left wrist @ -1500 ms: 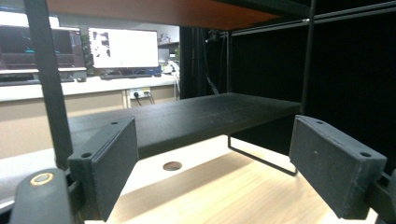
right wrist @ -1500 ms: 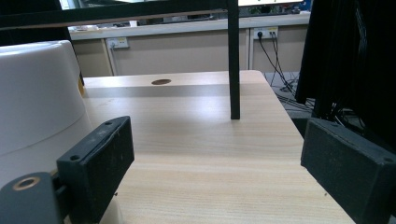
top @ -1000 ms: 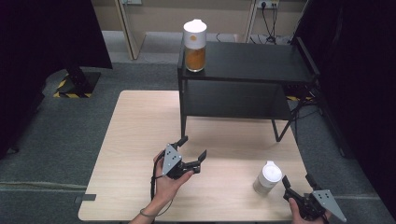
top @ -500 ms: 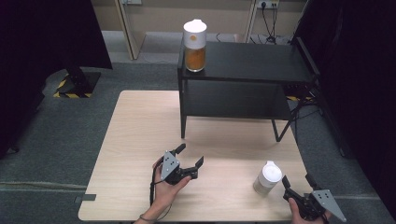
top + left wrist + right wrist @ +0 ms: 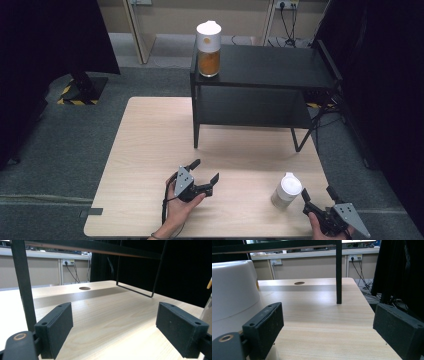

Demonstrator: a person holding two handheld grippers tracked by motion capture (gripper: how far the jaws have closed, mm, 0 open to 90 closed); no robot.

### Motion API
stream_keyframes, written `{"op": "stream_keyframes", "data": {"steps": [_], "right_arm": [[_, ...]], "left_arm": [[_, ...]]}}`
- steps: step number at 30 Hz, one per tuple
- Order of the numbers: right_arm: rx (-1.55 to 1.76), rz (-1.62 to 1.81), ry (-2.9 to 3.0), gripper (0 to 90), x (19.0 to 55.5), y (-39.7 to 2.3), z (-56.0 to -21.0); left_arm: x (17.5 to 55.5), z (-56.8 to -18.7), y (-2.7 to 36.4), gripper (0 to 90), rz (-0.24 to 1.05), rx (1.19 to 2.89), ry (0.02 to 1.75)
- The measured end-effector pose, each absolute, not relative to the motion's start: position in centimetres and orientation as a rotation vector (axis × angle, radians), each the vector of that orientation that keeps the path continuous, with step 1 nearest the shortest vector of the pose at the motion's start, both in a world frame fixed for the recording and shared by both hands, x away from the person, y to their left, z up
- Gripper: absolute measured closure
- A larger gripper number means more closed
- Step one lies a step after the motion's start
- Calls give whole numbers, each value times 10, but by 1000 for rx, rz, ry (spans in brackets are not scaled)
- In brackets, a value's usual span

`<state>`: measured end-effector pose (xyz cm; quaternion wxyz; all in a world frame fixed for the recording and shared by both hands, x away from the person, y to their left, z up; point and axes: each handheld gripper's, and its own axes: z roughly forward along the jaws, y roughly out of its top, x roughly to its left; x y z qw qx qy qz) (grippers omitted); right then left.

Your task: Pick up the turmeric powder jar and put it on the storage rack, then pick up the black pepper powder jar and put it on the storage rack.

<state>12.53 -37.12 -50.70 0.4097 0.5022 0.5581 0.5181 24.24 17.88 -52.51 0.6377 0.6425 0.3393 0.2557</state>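
Note:
My left gripper (image 5: 205,170) is held in a hand low over the near middle of the wooden table (image 5: 150,145), jaws open with nothing between them. In the left gripper view its gripper (image 5: 117,332) has only bare tabletop between the pads. My right gripper (image 5: 317,192) stands open at the near right corner, just right of a white lidded jar (image 5: 287,190). In the right gripper view that white jar (image 5: 234,295) rises beside the left pad, outside the open gripper (image 5: 327,332). A second jar with orange contents (image 5: 208,42) stands on top of the black shelf unit (image 5: 270,65).
The black two-level shelf unit stands on the table's far right half, its thin legs (image 5: 339,272) ahead of both grippers. A round cable hole (image 5: 84,288) is in the tabletop under it. Dark curtains hang at left and right; grey carpet surrounds the table.
My left gripper has sunk a little toward the tabletop, still open. The right gripper and both jars have stayed where they were.

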Motion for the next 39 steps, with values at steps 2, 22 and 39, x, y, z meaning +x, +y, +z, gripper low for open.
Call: {"op": "stream_keyframes", "data": {"steps": [2, 22, 39], "right_arm": [[1264, 1307, 1404, 98, 125, -371, -507], [1264, 1301, 1410, 99, 126, -371, -506], [1245, 1264, 1404, 99, 123, -367, -507]], "left_arm": [[243, -526, 180, 136, 579, 1462, 777], [241, -526, 178, 134, 593, 1471, 758], [240, -527, 178, 134, 600, 1467, 752]]}}
